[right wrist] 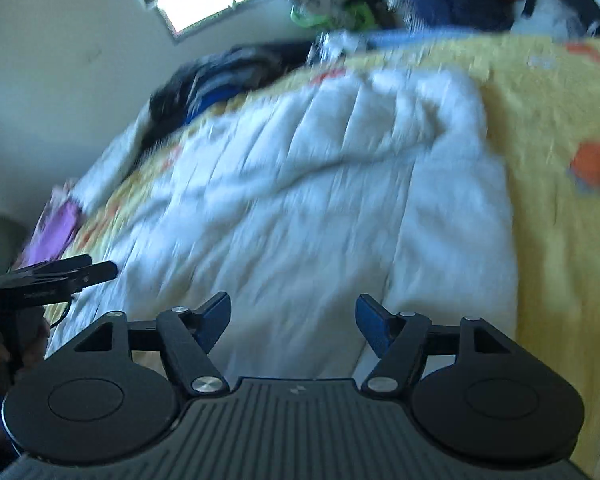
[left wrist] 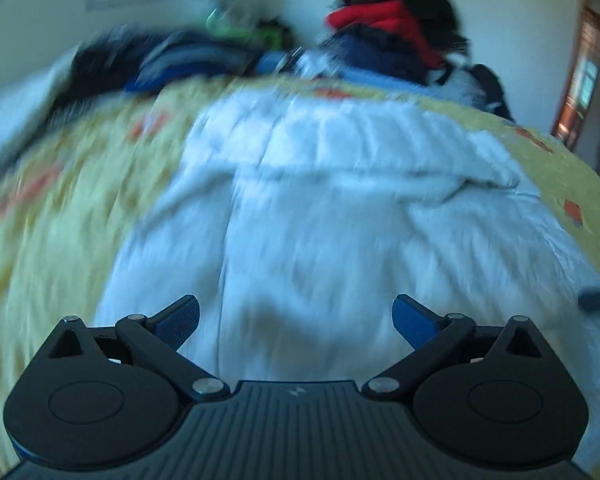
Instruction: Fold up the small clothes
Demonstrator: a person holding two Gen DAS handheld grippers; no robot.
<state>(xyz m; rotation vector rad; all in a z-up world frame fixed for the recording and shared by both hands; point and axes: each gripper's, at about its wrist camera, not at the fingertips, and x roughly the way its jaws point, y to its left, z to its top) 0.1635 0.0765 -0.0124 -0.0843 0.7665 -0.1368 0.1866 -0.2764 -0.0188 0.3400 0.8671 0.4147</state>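
A white ribbed garment (left wrist: pixel 320 208) lies spread on the yellow bedspread (left wrist: pixel 60 208), with a fold running across its far part. Above its near edge my left gripper (left wrist: pixel 296 320) stands open, nothing between the blue pads. In the right wrist view the same white garment (right wrist: pixel 320 208) fills the middle, and my right gripper (right wrist: pixel 294 320) hangs over its near edge, open and empty. At the left edge of that view the left gripper (right wrist: pixel 76 272) shows as black fingers held by a hand. Both pictures are blurred.
Piles of dark, blue and red clothes (left wrist: pixel 384 36) sit at the far side of the bed by the wall. More dark clothes (left wrist: pixel 148 64) lie at the far left. A purple item (right wrist: pixel 56 236) lies off the bed's left side. A doorway (left wrist: pixel 584 80) is at the right.
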